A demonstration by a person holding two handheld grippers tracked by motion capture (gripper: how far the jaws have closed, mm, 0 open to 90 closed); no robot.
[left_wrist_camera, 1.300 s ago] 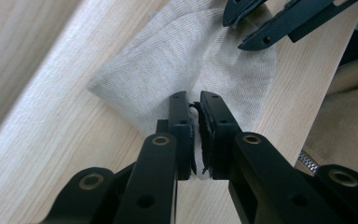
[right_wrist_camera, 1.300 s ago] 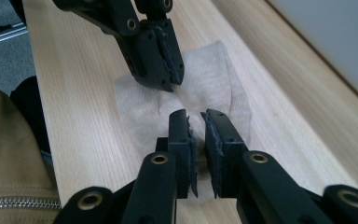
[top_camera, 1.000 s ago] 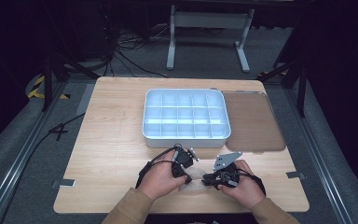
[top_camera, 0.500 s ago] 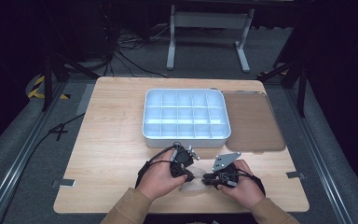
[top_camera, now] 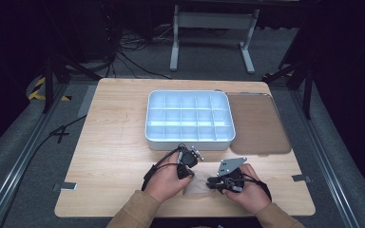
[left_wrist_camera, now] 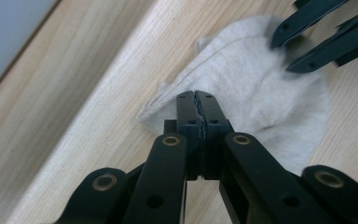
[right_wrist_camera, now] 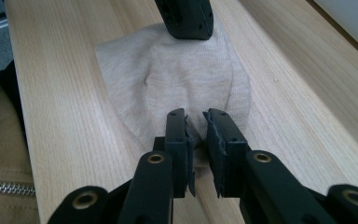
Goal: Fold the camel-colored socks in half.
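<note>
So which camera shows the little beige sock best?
The right gripper view: the sock lies spread out, nearly whole. The left gripper view shows it partly behind black jaws. In the high view it is a small pale patch between the hands.

table point(top_camera: 114, 142) evenly lit, surroundings dark; gripper views sharp mid-frame, near jaws soft.

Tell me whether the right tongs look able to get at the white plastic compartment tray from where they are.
Probably yes: the white plastic compartment tray lies just beyond the right tongs, with bare wooden table between.
</note>
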